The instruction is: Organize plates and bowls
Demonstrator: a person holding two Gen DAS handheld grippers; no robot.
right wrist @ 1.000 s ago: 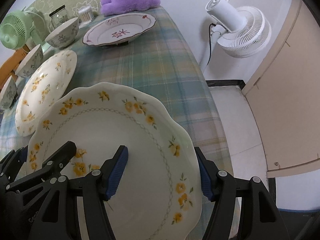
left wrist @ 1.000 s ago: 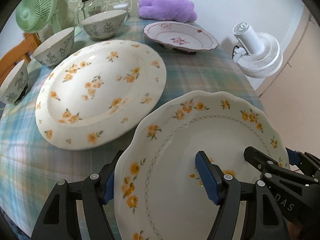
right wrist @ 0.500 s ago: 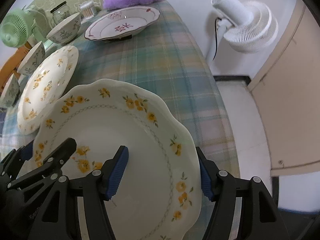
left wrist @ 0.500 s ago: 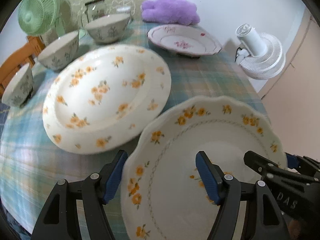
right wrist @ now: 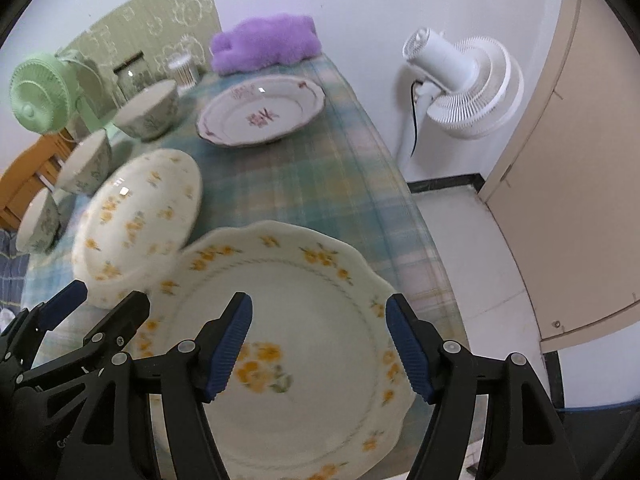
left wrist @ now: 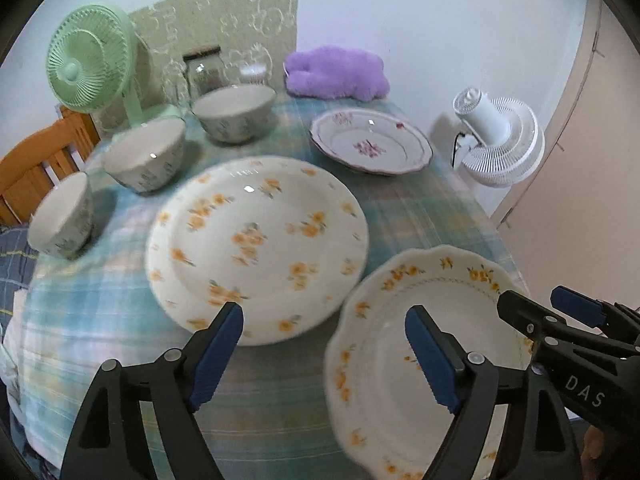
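A scalloped plate with yellow flowers (left wrist: 376, 360) (right wrist: 312, 280) lies on the checked tablecloth near the front right corner. My left gripper (left wrist: 324, 360) hovers above its left rim, jaws opening, pads clear of it. Over its right rim hangs my right gripper (right wrist: 320, 348), jaws also opening, nothing pressed between the pads. Just left of it sits a large round plate with orange flowers (left wrist: 256, 248) (right wrist: 136, 216). A pink-flowered plate (left wrist: 372, 144) lies further back. Three patterned bowls (left wrist: 234, 114) (left wrist: 144, 156) (left wrist: 62, 216) line the left side.
A green fan (left wrist: 92, 64), a glass jar (left wrist: 204, 70) and a purple plush (left wrist: 336, 74) stand at the back of the table. Beyond the right table edge stands a white fan (left wrist: 500, 140) on the floor. A wooden chair (left wrist: 32, 168) is at the left.
Both grippers have lifted up and back from the scalloped plate, and their jaws have widened. The plate stays on the table and looks smaller in both views.
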